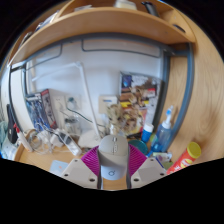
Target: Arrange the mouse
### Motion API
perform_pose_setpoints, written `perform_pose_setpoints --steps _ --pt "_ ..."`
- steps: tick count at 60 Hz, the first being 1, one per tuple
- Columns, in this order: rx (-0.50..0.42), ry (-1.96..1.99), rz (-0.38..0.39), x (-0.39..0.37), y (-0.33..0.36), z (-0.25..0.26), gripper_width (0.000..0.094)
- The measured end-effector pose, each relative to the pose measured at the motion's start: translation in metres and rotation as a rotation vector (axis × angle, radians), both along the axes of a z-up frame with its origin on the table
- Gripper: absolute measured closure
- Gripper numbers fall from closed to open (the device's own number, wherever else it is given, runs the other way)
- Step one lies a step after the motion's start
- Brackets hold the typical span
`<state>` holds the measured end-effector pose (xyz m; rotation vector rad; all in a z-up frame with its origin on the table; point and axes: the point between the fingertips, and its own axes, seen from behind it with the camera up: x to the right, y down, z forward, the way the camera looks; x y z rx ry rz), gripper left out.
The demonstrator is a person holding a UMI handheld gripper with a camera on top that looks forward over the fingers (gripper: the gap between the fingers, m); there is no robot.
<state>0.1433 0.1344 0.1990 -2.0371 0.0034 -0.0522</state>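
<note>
Shelf (100,22) spans the top of frame, cluttered surface (50,160) across the middle. Mouse (113,150), white, sits bottom centre, lifted clear of the surface, so placement looks pending. Hand-held gripper (113,170) level, pointing forward, its pink pads (92,162) clamped on the mouse's sides.
</note>
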Motion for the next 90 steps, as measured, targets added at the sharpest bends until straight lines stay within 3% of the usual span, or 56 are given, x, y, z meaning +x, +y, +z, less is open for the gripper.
perform_pose_setpoints --steps 4,10,27,36,37,38,41,53,56,60,81,90 --pt "0.031 0.01 0.031 -0.037 0.005 0.02 0.06" --pt "0.014 0.013 0.085 -0.091 0.008 0.012 0.0603" --pt "-0.253 0.005 0.135 -0.164 -0.013 -0.144 0.0605" --pt "-0.34 -0.013 0.123 -0.164 -0.027 -0.201 0.0605" --pt "-0.352 -0.013 0.12 -0.164 -0.029 -0.208 0.0552" --pt "-0.358 -0.011 0.119 -0.164 -0.032 -0.209 0.0592" --pt "-0.339 -0.008 0.116 -0.163 -0.028 -0.208 0.0597" --pt "-0.381 0.006 0.087 -0.161 -0.031 -0.211 0.038" --pt "-0.385 0.003 0.056 -0.156 -0.031 -0.205 0.0214" --pt "-0.349 -0.009 0.034 -0.152 -0.027 -0.184 0.0157" --pt "-0.092 0.032 0.085 -0.215 -0.043 0.021 0.0112" --pt "-0.025 0.029 0.082 -0.239 -0.068 0.08 0.0106"
